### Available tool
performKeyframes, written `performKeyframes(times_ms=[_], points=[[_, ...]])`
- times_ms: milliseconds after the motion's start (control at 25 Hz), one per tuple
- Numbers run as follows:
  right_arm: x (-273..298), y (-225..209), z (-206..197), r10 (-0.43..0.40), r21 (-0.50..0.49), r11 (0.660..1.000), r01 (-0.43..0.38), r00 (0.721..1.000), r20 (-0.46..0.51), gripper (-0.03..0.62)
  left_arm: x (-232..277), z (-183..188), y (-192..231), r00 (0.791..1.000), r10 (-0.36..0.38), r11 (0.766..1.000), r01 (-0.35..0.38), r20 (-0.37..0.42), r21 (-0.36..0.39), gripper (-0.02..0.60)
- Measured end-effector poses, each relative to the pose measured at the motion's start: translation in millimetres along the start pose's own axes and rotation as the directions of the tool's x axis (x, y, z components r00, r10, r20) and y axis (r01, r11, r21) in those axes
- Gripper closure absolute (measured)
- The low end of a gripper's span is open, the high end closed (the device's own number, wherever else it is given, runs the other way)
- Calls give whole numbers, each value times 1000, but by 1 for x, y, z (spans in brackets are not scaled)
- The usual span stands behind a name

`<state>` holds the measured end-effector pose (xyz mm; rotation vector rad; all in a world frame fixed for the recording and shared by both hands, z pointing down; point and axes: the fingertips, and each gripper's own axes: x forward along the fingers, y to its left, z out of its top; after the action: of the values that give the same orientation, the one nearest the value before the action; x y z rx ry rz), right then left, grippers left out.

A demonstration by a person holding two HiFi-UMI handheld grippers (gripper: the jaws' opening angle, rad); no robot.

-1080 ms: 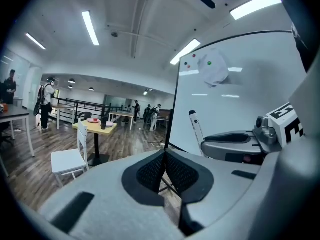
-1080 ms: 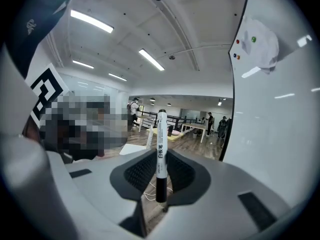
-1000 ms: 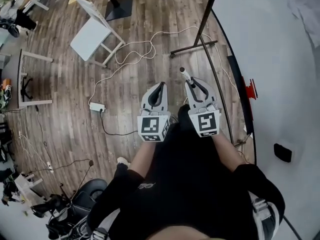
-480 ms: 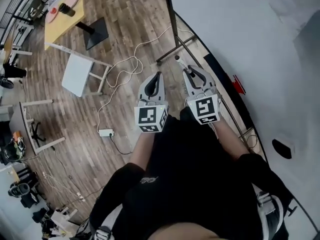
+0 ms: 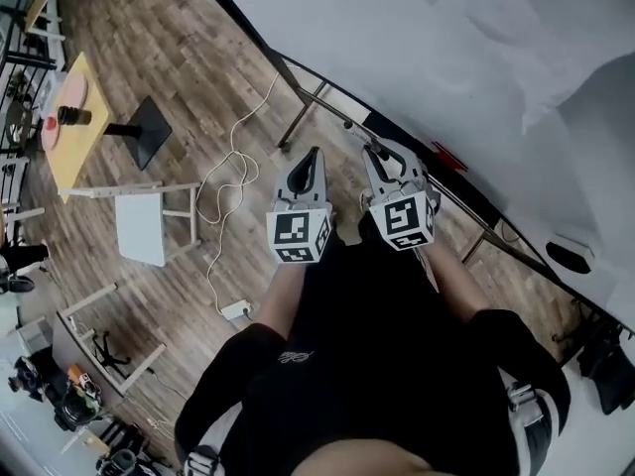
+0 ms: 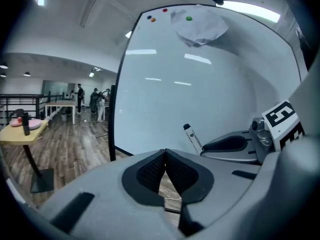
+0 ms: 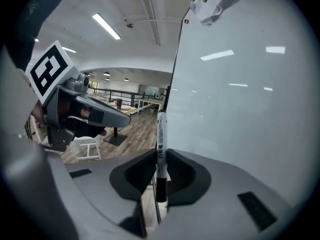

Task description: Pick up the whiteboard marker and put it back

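Right gripper (image 7: pixel 159 176): in your right hand, jaws clenched on the marker (image 7: pixel 160 144). The marker is a white barrel with dark print and black ends. It is pinched near its lower end between the black pads, and most of its length sticks out past the jaws towards the whiteboard (image 7: pixel 240 94). In the left gripper view its far tip stands clear of the board face. Left gripper (image 6: pixel 165 171): in your left hand, just left of the right one and level with it. Its pads are pressed together with nothing between them. Whiteboard: large and white in a dark frame on a metal stand, filling the far right of the scene. Near its top edge are small red, orange and green magnets (image 6: pixel 188 18) and a crumpled pale sheet (image 6: pixel 200 28). Floor (image 5: pixel 169 77): wood planks. A white cable (image 5: pixel 223 186) loops across it to a power strip (image 5: pixel 236 310) on the near left. Yellow table (image 5: pixel 74 117): far left, on a black pedestal base, carrying a pink plate and a dark bottle. White stool (image 5: pixel 139 228): left, lying tipped beside the cable.
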<state>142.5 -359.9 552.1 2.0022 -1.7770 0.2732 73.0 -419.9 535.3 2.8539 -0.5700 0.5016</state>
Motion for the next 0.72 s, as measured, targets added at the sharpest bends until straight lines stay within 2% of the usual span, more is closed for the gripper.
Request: performKeyframes(times_ms=[160,240,320,400,520,640,720], points=[[3,-11,-19,-155,-152,979,136,980,-124,537,26,-3,3,988,-152,988,153,-36,36,574],[2,-12,-26,-211,-168,969,182,960,-183,537,35,-6,4,973,-225,972,228,-54,54,574],[-2,-13,-31,-269,-171,958,232,931,-247,537,46,-10,3,949,-308,948,313,-73,66,574],[-6,-11,-39,-331,-227,936,267,887,-321,537,53,-15,1,922,-376,921,383,-95,72,574],[-15,-3,-58,-400,-344,902,263,810,-429,537,55,-26,-3,881,-454,882,466,-133,71,574],[-16,3,-74,-395,-367,903,222,763,-511,537,60,-42,-7,851,-497,853,515,-171,83,574],[-15,0,-86,-393,-383,903,194,732,-556,537,69,-55,-9,841,-506,845,527,-192,84,574]])
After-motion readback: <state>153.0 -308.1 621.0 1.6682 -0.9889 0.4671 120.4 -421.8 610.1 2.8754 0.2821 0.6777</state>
